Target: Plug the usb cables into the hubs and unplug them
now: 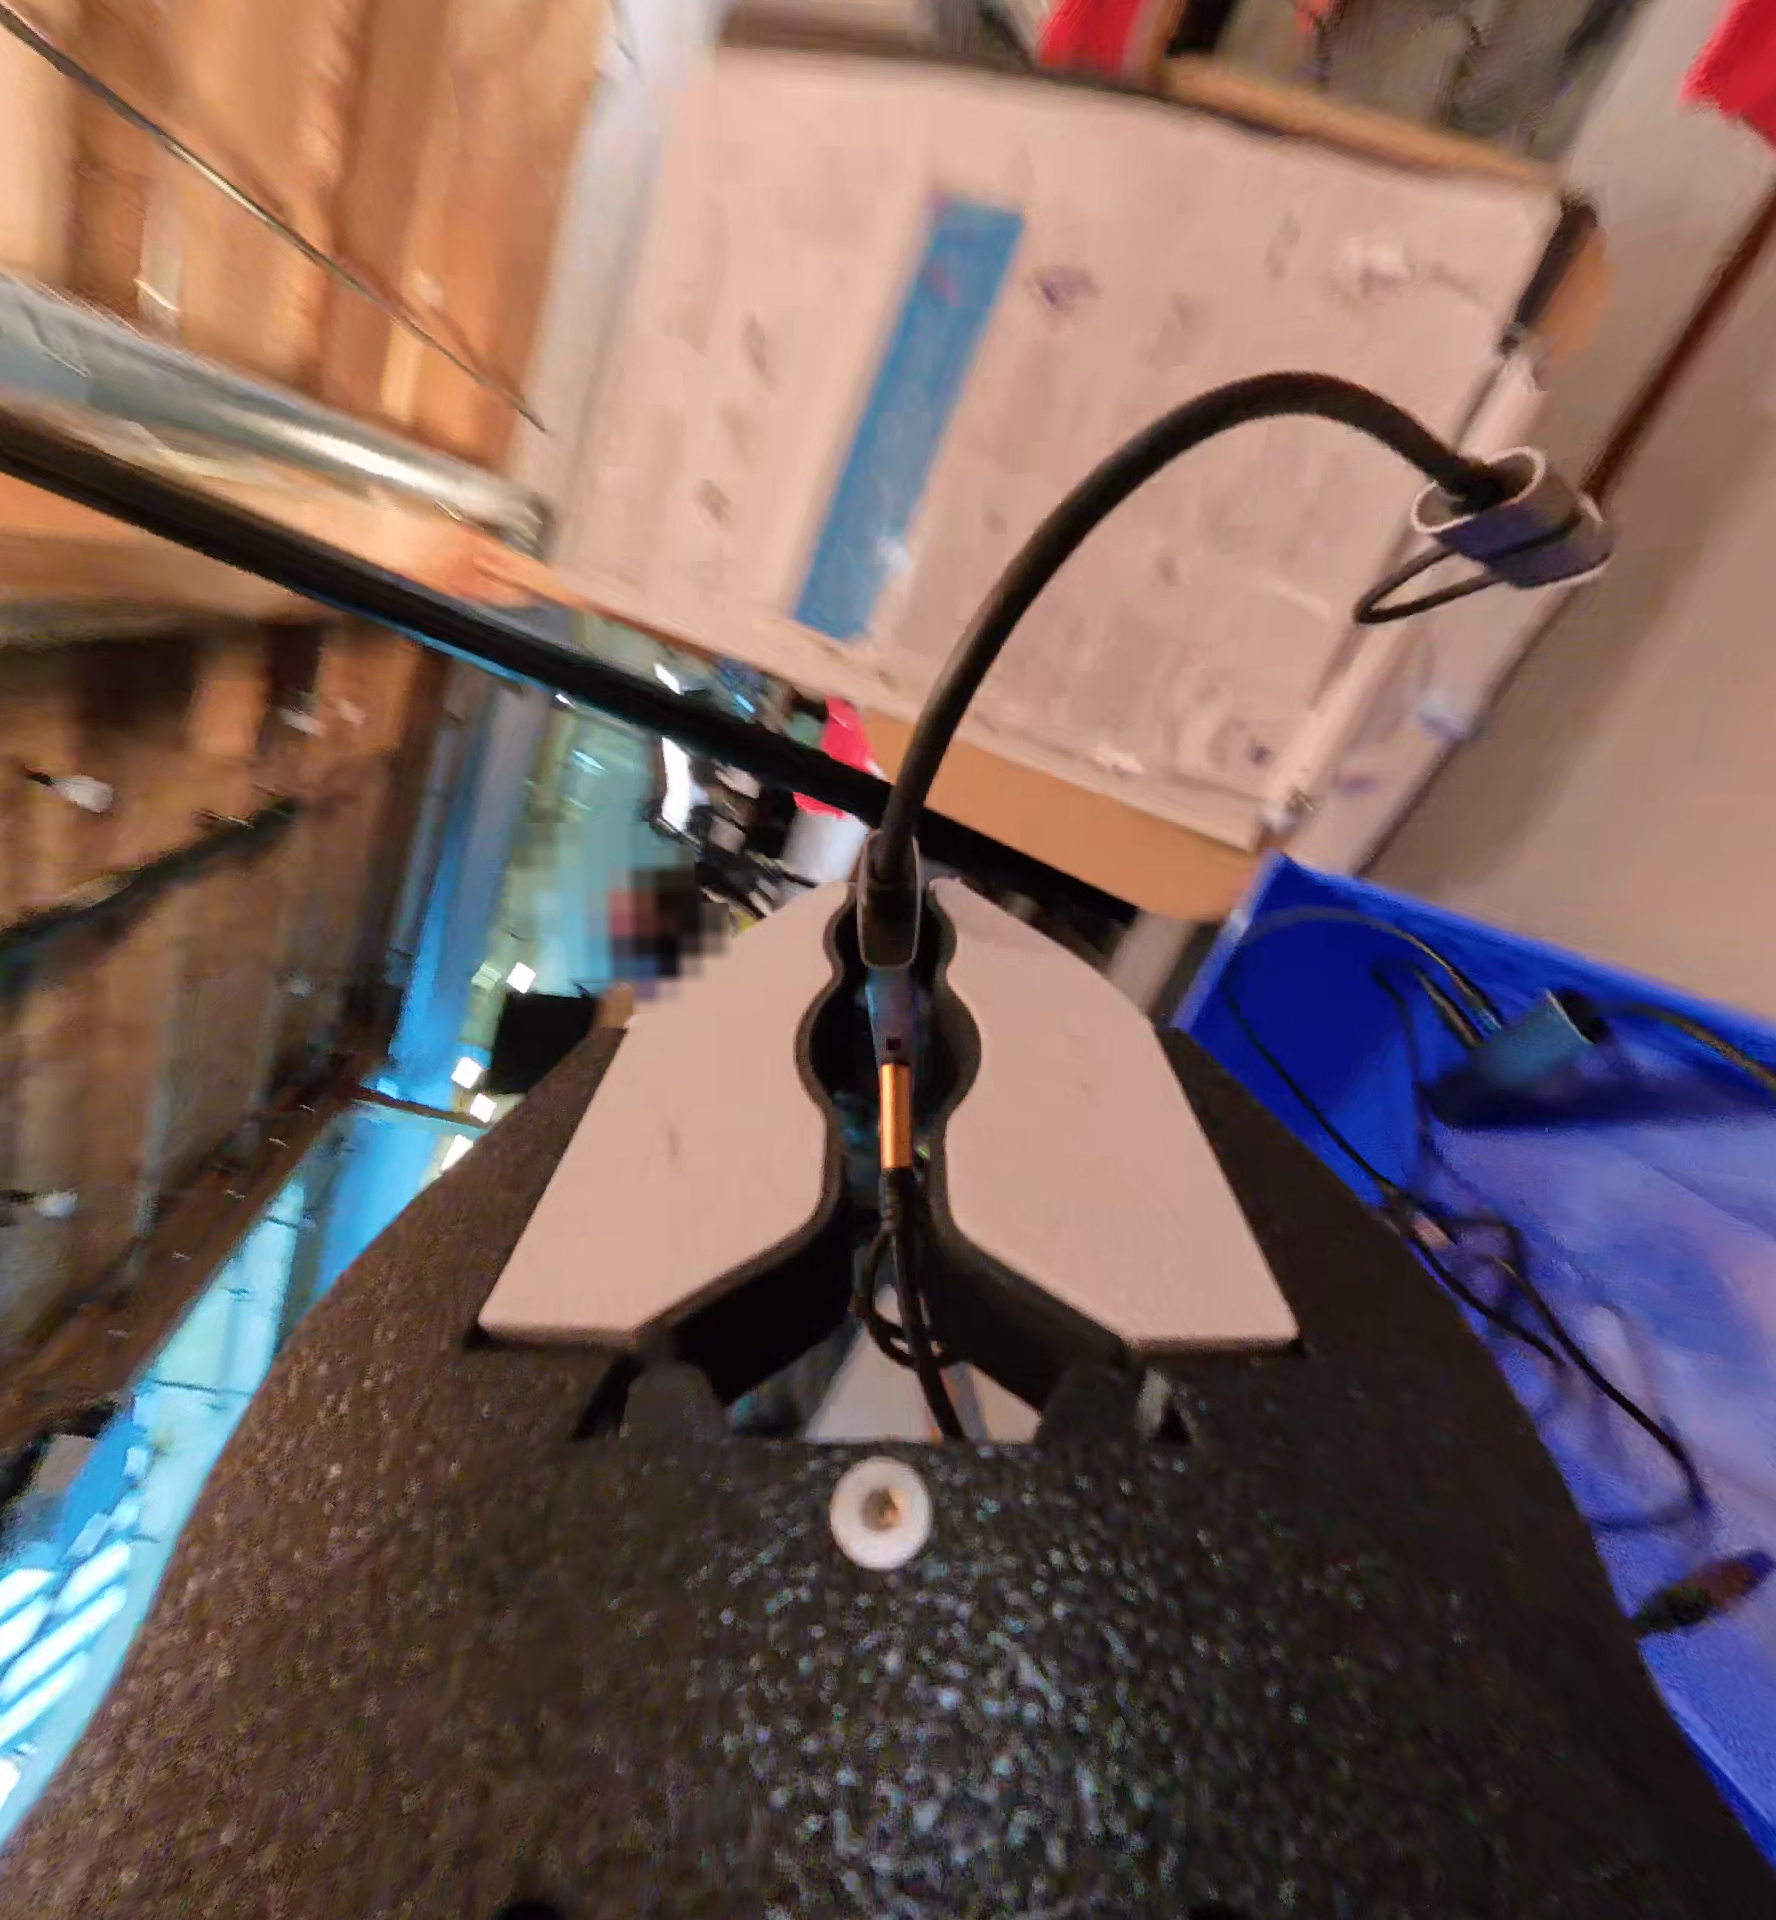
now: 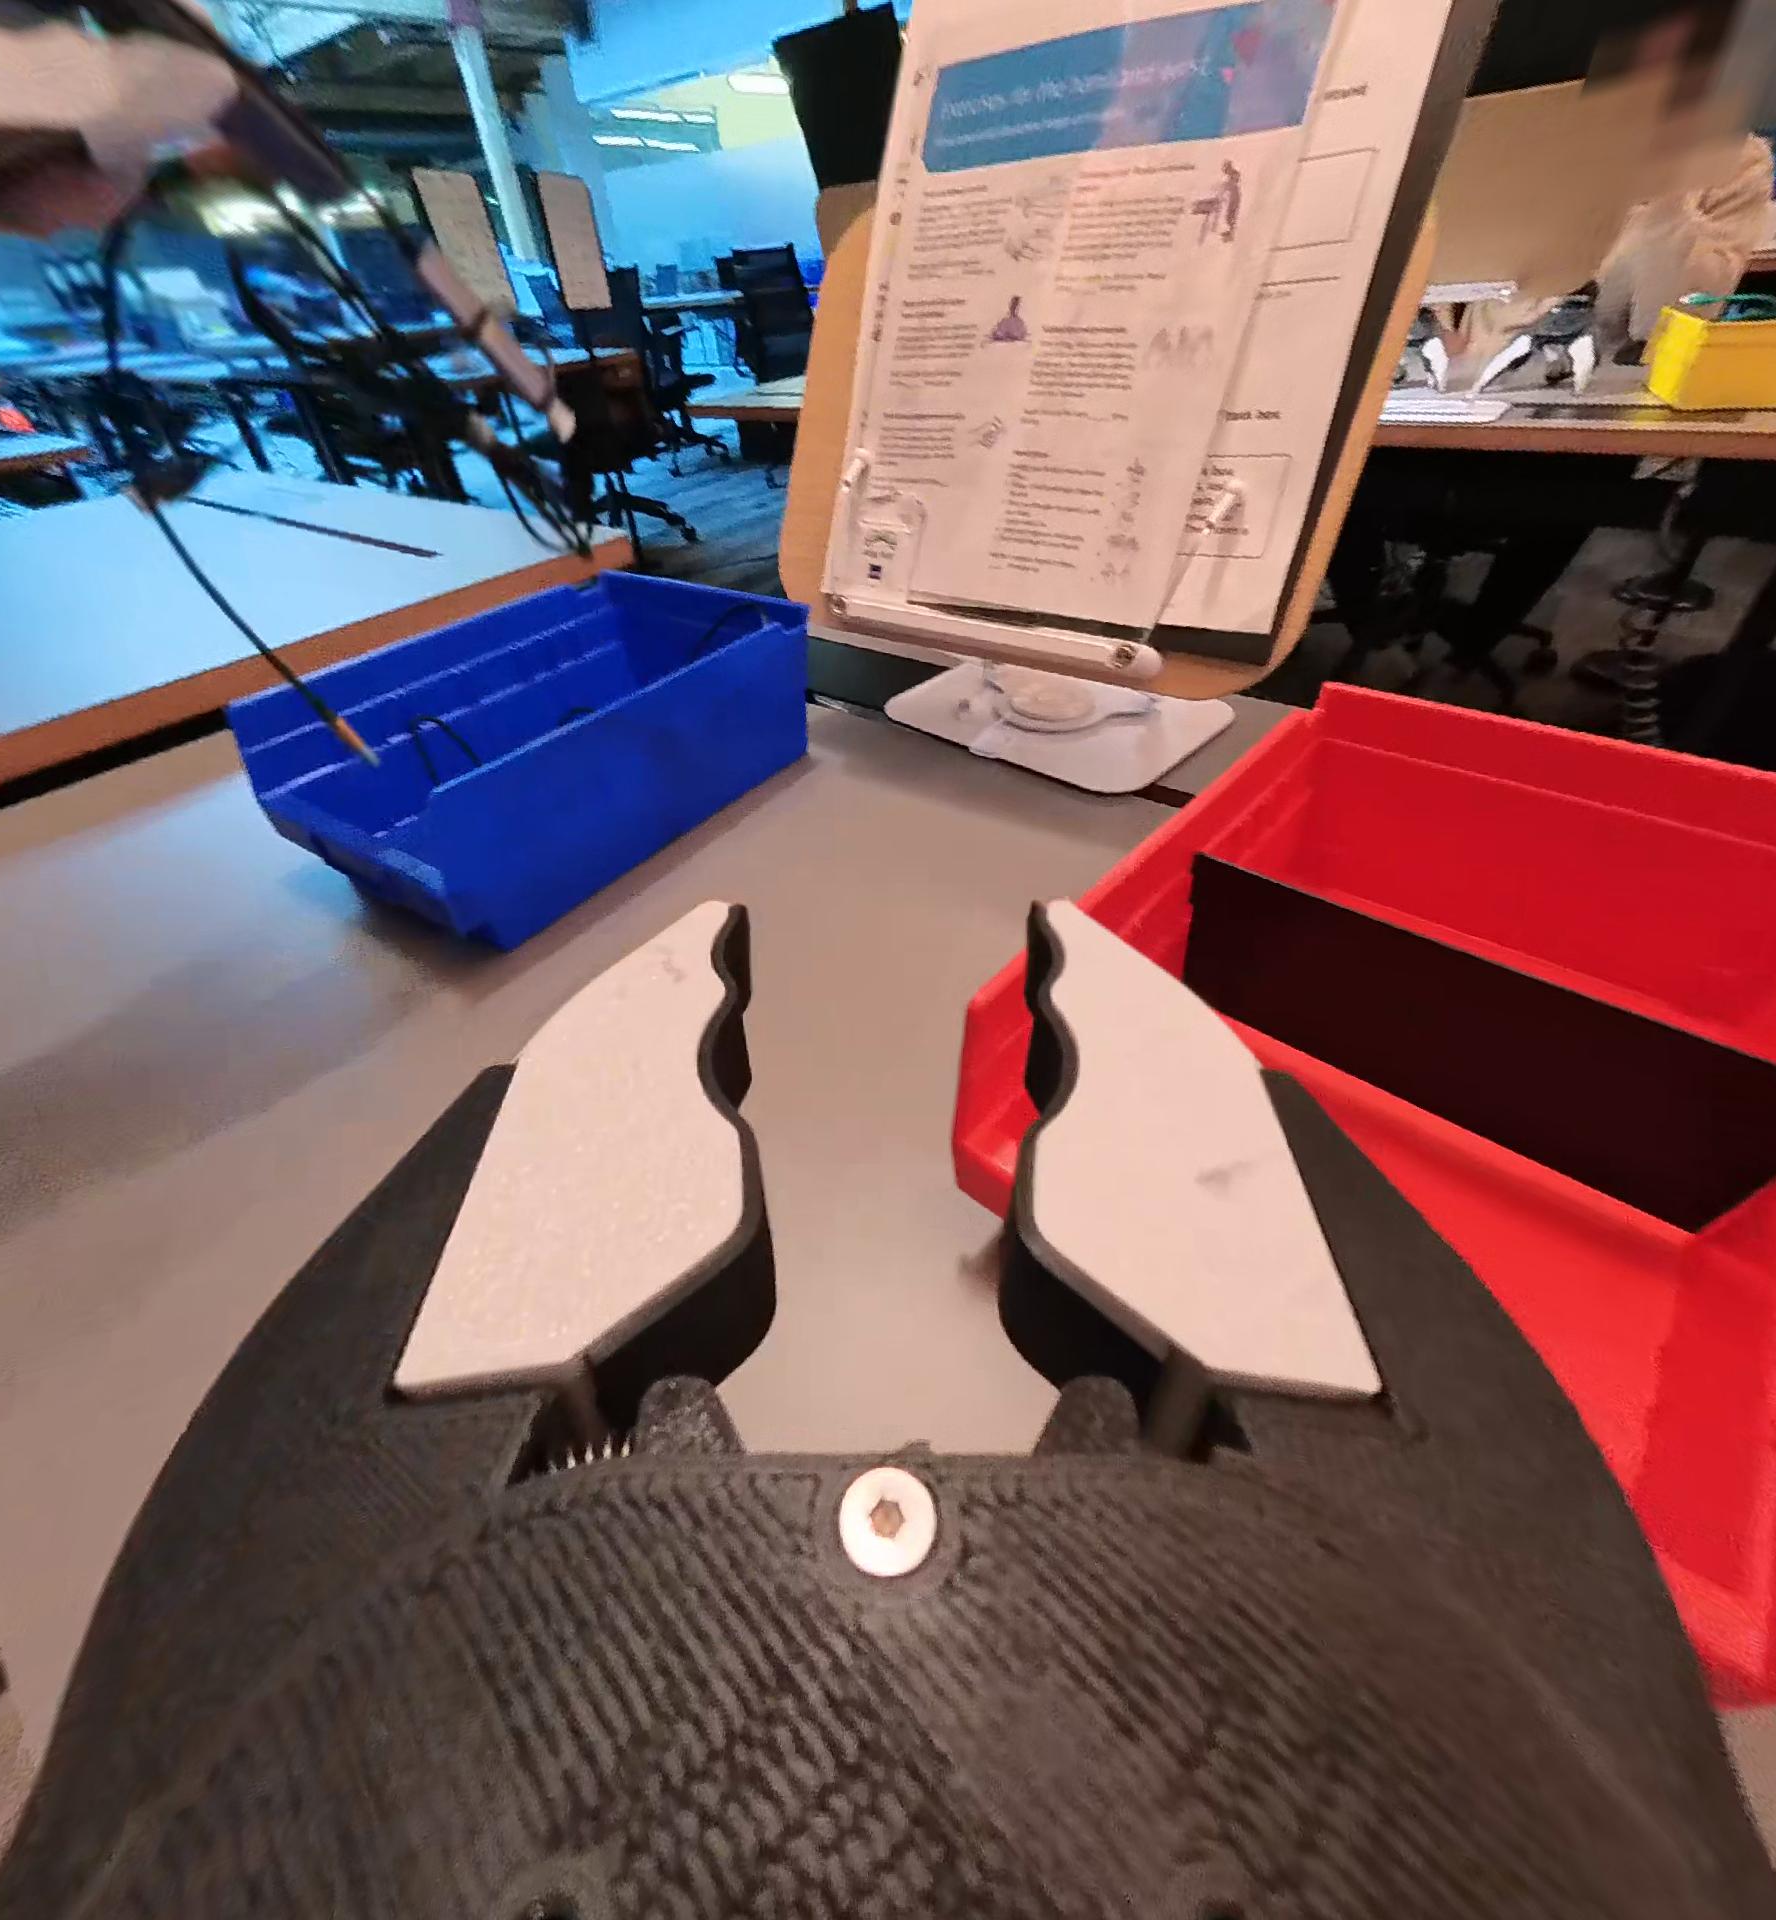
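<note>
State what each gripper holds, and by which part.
Left gripper pinches a black USB cable by its connector housing; right gripper is open, holding nothing.

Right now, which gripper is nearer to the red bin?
Right. The right gripper hovers open just above the table with the red bin directly beside its right finger. The left gripper is raised high to the left, over the blue bin, clamping a cable.

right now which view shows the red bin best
The right wrist view: the red bin fills its right side on the grey table, showing a black divider inside. The left wrist view shows only blurred red patches, not clearly the bin.
</note>
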